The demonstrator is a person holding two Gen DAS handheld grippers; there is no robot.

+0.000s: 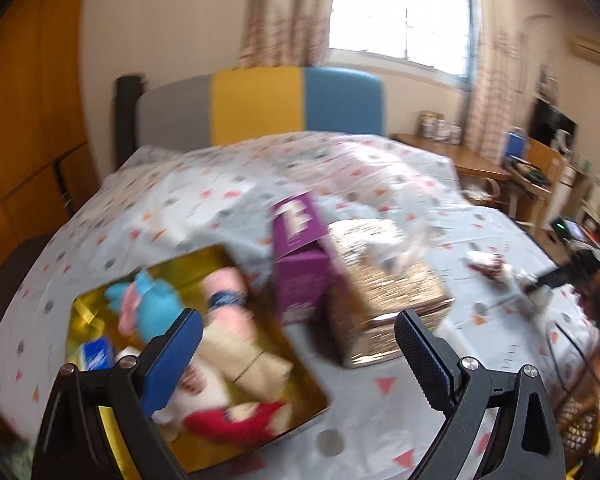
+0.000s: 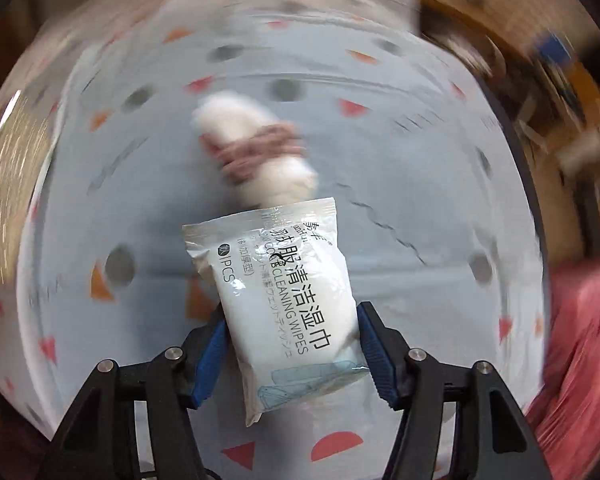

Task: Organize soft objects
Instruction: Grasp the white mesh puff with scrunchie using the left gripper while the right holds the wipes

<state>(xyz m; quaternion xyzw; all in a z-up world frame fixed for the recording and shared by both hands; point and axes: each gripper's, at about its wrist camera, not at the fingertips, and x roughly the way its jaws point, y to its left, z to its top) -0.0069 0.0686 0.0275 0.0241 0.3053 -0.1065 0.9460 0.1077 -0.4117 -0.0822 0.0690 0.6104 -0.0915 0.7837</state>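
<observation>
- Right wrist view: my right gripper (image 2: 290, 344) has a white pack of cleaning wipes (image 2: 288, 284) clamped between its 2 blue pads, jaws about half open around the pack's lower body, pointing steeply down at the patterned bed sheet (image 2: 420, 184).
- The pack sticks out toward 12 o'clock and tilts a little toward 11. I judge the grip is on the soft middle, so I should keep the squeeze steady and not swing fast, or it may slide out.
- Beyond it, at 12 o'clock, lies a white rolled cloth with a brownish band (image 2: 256, 152) on the sheet, apart from the pack; blurred, so I cannot tell more.
- Left wrist view: my left gripper (image 1: 296, 348) is wide open and holds nothing.
- The gold box (image 1: 88, 300) sits at 9 o'clock of it, already holding several soft items such as a blue plush toy (image 1: 156, 300) and a red one (image 1: 236, 424).
- A purple carton (image 1: 300, 264) and a glittery box (image 1: 388, 292) stand just beside it, at 12 o'clock.
- I would carry the pack over the gold box, lower it into a free corner, then release.
</observation>
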